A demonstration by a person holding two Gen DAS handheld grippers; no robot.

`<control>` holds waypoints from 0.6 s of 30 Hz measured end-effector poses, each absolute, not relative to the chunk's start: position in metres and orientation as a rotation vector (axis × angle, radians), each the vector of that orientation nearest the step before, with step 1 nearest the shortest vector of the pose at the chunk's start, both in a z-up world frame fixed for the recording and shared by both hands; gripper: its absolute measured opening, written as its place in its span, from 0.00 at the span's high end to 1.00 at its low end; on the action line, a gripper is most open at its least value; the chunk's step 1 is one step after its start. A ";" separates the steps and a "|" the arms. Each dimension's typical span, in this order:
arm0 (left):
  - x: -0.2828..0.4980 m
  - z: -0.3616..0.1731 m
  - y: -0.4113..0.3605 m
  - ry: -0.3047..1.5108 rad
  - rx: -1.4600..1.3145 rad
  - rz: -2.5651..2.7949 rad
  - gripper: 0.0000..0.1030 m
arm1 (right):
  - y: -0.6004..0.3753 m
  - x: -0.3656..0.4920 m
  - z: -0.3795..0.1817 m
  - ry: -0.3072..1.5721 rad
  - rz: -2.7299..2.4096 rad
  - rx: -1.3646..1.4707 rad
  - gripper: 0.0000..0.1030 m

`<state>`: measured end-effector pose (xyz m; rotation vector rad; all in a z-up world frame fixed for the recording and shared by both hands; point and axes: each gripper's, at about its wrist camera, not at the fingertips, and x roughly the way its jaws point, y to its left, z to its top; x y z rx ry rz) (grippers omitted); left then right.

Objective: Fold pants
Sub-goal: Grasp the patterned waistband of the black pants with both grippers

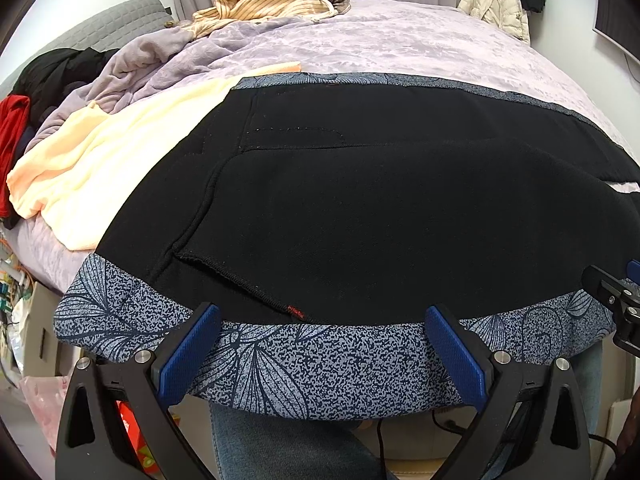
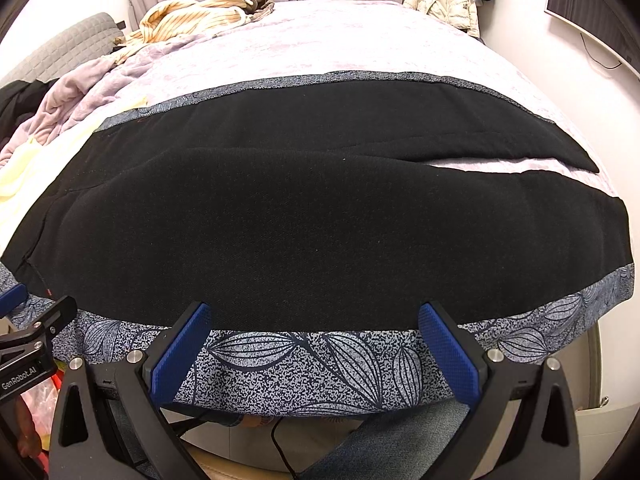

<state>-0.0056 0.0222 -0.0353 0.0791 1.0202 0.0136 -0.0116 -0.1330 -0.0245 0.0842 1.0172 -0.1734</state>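
Observation:
Black pants [image 1: 380,208] lie spread flat on a blue leaf-patterned cloth [image 1: 280,368] on the bed; waist and pocket seam to the left, legs to the right, also in the right wrist view [image 2: 320,232]. The two legs part at the far right, showing bed cover between them. My left gripper [image 1: 322,316] is open and empty, its blue pads at the near edge of the pants. My right gripper [image 2: 314,314] is open and empty at the same near edge, further right. Each gripper shows at the edge of the other's view.
A pale yellow towel [image 1: 100,160] lies left of the pants. A lilac blanket [image 1: 152,64], striped garment [image 1: 272,0], and black and red clothes [image 1: 24,104] pile at the left and back. A white jacket [image 1: 500,4] hangs at back right. The bed's near edge runs below the patterned cloth.

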 end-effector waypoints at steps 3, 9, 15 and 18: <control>-0.006 -0.035 0.022 1.020 0.079 0.014 0.01 | -0.133 -0.012 -0.024 1.016 -0.173 0.085 0.00; -0.008 -0.036 0.024 1.017 0.076 0.014 0.01 | -0.132 -0.012 -0.024 1.016 -0.172 0.083 0.00; -0.013 -0.036 0.026 1.012 0.078 0.014 0.01 | -0.131 -0.013 -0.024 1.014 -0.171 0.084 0.00; -0.013 -0.036 0.026 1.012 0.076 0.014 0.01 | -0.130 -0.014 -0.024 1.014 -0.168 0.083 0.00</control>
